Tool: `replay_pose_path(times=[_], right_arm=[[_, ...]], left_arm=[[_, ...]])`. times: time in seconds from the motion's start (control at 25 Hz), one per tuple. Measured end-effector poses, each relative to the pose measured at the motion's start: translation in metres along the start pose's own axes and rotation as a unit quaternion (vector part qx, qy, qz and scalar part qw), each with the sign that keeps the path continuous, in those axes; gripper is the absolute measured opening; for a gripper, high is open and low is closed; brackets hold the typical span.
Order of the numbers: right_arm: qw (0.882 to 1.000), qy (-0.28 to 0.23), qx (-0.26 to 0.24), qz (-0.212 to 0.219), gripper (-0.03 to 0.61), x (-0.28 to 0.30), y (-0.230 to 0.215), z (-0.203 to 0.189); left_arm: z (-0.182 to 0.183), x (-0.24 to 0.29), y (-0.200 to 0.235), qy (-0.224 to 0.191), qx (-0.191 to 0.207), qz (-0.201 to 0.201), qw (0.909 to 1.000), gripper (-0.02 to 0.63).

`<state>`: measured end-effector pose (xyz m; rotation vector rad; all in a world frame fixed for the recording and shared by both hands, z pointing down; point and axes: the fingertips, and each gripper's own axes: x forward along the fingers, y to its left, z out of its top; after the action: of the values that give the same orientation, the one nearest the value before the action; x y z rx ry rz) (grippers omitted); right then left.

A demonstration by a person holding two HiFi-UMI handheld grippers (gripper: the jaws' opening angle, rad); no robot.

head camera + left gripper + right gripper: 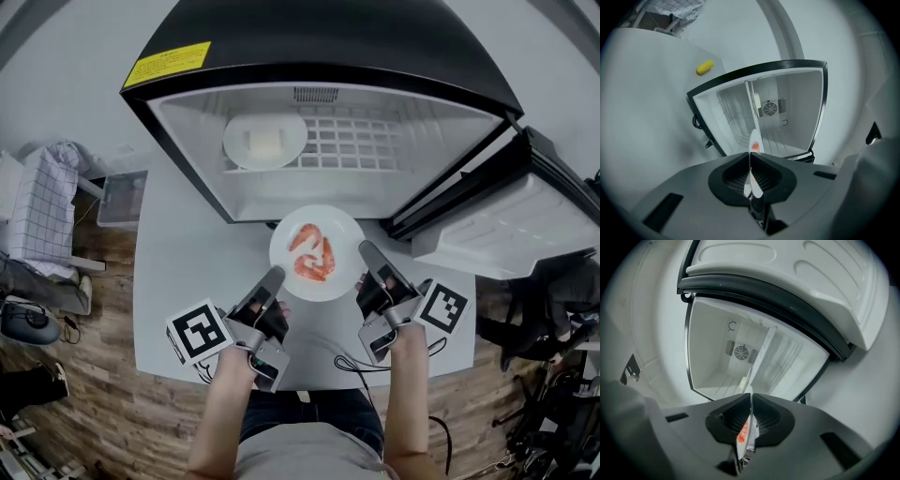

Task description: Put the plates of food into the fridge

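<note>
A white plate (317, 251) with orange-pink shrimp (311, 255) hangs in front of the open mini fridge (192, 127), held from both sides. My left gripper (273, 277) is shut on the plate's near left rim. My right gripper (367, 251) is shut on its right rim. In the left gripper view the plate (754, 143) shows edge-on, pinched in the left gripper (750, 161). The right gripper view shows the same, the plate (745, 432) clamped in the right gripper (751, 401). A second white plate (264, 141) with pale food sits on the fridge's wire shelf (356, 145).
The fridge door (502, 230) stands open at the right. The fridge rests on a grey table (183, 272). A clear plastic box (122, 199) and a checked cloth (47, 206) lie to the left. Cables (354, 364) trail at the table's near edge.
</note>
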<state>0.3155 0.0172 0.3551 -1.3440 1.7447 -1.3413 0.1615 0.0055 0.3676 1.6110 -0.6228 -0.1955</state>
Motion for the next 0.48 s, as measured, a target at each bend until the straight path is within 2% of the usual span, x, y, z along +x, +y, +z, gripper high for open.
replay_pose_path(times=[0.2,0.32,0.48], right_arm=[[0.999,-0.032,-0.019,0.000,0.028,0.005,0.002,0.037],[0.998,-0.055,-0.035,-0.015,0.028,0.008,0.000,0.055],[0.996,-0.080,-0.031,-0.019,0.028,0.015,0.000,0.078]], left_arm=[[0.007,0.029,-0.020,-0.012,0.012,-0.010,0.9998,0.020],[0.011,0.046,-0.028,-0.019,0.014,-0.017,0.9996,0.020],[0.018,0.064,-0.040,-0.024,0.009,-0.030,0.9992,0.020]])
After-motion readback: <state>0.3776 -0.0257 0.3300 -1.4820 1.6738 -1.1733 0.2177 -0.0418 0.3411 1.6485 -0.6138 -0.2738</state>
